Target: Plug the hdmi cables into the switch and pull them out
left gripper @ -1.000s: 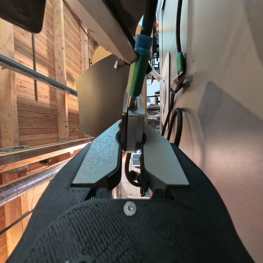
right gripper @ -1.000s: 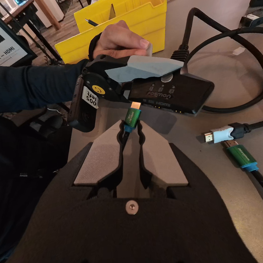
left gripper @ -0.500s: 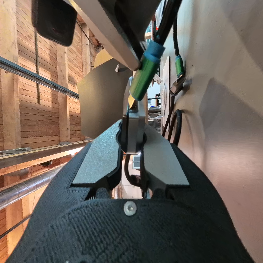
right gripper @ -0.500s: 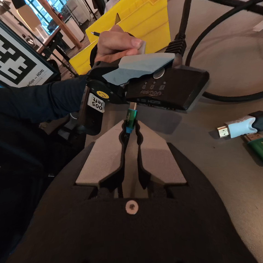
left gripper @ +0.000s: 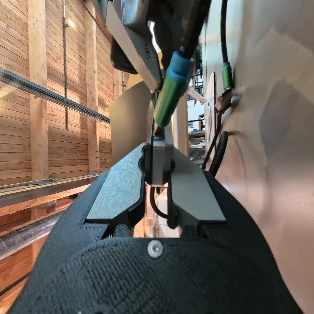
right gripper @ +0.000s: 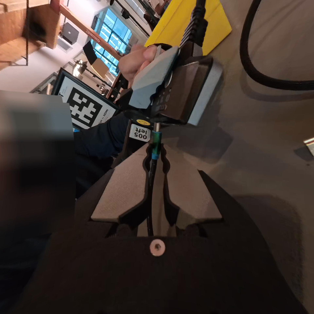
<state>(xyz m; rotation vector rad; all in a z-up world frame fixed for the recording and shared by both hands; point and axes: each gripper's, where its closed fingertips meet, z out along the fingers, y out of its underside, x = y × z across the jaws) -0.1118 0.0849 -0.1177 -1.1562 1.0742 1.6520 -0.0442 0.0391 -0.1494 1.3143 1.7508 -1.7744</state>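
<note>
- We see the left hand-held gripper (left gripper: 158, 163) closed on the end of a flat black switch (left gripper: 158, 163), with the box pinched between its two grey fingers (left gripper: 119, 180).
- In the right wrist view the same switch (right gripper: 185, 95) is held up off the grey table (right gripper: 263, 153), tilted, with a person's hand (right gripper: 136, 64) gripping the left hand-held gripper's handle behind it.
- We see the right hand-held gripper (right gripper: 155, 153) closed on a green cable plug (right gripper: 156, 141) with a blue collar, its black cord running back between the fingers.
- The metal tip of that green cable plug sits at the lower edge of the switch, at or just inside a port; we cannot tell how deep it goes.
- From the left wrist view the green cable plug (left gripper: 169, 95) comes down at a slant toward the switch's edge, with the right hand-held gripper's grey finger (left gripper: 134, 44) beside it.
- A thick black cable (right gripper: 195, 28) is plugged into the far end of the switch and loops away across the table.
- A second green plug (left gripper: 226, 76) lies on the table (left gripper: 271, 153), well apart from the switch, with another plug (left gripper: 222, 102) just beside it.
- A yellow bin (right gripper: 195, 25) stands on the table behind the switch.
- A framed sign with a black-and-white square pattern (right gripper: 85, 108) stands beyond the person's dark sleeve (right gripper: 100, 136).
- The left wrist view is turned on its side, so a wooden plank wall (left gripper: 51, 102) fills its left half.
</note>
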